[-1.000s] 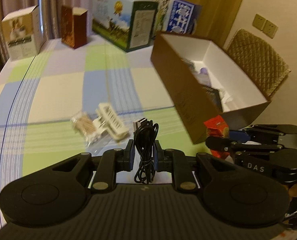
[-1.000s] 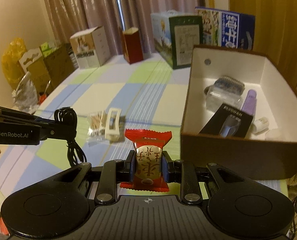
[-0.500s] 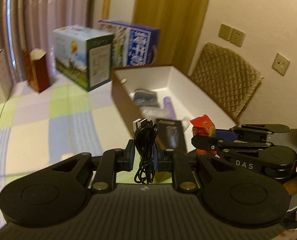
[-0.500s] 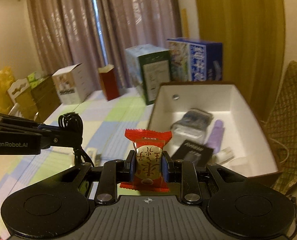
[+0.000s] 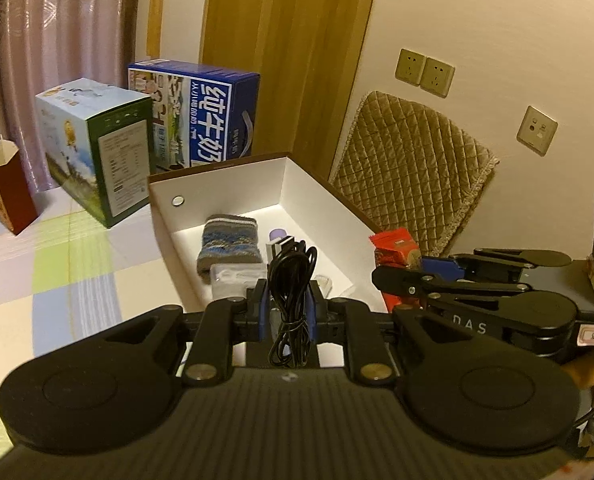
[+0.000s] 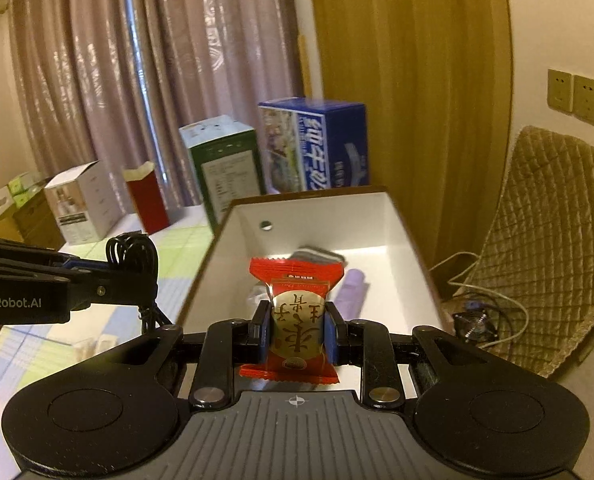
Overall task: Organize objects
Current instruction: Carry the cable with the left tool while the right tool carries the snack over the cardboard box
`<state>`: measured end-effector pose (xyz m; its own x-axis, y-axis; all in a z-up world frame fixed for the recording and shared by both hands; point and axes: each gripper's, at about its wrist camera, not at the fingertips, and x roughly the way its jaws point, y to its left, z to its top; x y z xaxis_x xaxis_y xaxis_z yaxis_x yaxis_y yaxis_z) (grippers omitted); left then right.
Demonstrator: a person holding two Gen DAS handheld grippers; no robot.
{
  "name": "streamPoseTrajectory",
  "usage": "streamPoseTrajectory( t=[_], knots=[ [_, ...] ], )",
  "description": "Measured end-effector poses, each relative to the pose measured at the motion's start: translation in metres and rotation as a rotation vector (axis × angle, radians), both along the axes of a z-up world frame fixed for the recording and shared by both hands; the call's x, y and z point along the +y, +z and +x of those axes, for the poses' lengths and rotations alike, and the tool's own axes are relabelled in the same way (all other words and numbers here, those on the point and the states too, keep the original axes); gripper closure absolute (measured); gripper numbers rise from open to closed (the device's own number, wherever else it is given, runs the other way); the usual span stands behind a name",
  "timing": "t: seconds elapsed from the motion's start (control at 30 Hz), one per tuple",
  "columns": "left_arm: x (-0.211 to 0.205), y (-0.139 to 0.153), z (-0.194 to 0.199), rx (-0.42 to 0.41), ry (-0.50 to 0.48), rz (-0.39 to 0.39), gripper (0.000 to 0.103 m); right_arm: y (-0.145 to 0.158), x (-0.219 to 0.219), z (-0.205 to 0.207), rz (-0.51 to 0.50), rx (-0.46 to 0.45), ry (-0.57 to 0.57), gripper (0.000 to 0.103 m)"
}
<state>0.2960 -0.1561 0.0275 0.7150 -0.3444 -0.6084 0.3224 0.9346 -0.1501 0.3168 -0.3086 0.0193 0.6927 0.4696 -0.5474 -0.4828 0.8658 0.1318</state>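
Note:
My left gripper (image 5: 287,304) is shut on a coiled black USB cable (image 5: 291,280), held above the near end of the open brown box with white inside (image 5: 317,196). My right gripper (image 6: 296,326) is shut on a red and gold snack packet (image 6: 296,312), also over the box (image 6: 393,224). From the left wrist view the right gripper (image 5: 401,276) shows at the right with the packet (image 5: 395,248). From the right wrist view the left gripper (image 6: 133,276) shows at the left with the cable (image 6: 131,250). Inside the box lie a grey-blue knitted roll (image 5: 229,244), a purple tube (image 6: 351,290) and a small white item.
Behind the box stand a blue carton (image 5: 201,116), a green and white carton (image 5: 97,148), a red paper bag (image 5: 7,192) and a white carton (image 6: 83,204) on the checked tablecloth (image 5: 77,264). A quilted chair (image 5: 409,184) stands right of the box. Cords and a small fan (image 6: 475,324) lie on the floor.
Both grippers rose and swung right from above the tablecloth to above the box, keeping cable and packet. The loose items on the cloth have left the left wrist view.

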Motion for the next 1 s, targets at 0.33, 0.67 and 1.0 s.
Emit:
streamPoseTrajectory(
  t=[0.33, 0.67, 1.0],
  knots=[
    [-0.021, -0.019, 0.042, 0.046, 0.022, 0.031, 0.089, -0.020, -0.014, 0.042, -0.025, 0.044, -0.019, 0.080],
    [-0.020, -0.041, 0.092, 0.097, 0.088, 0.081, 0.089, -0.043, -0.009, 0.091, -0.068, 0.071, -0.009, 0.080],
    [-0.017, -0.065, 0.127, 0.174, 0.128, 0.131, 0.087, -0.060, -0.004, 0.123, -0.109, 0.108, -0.005, 0.080]
  ],
)
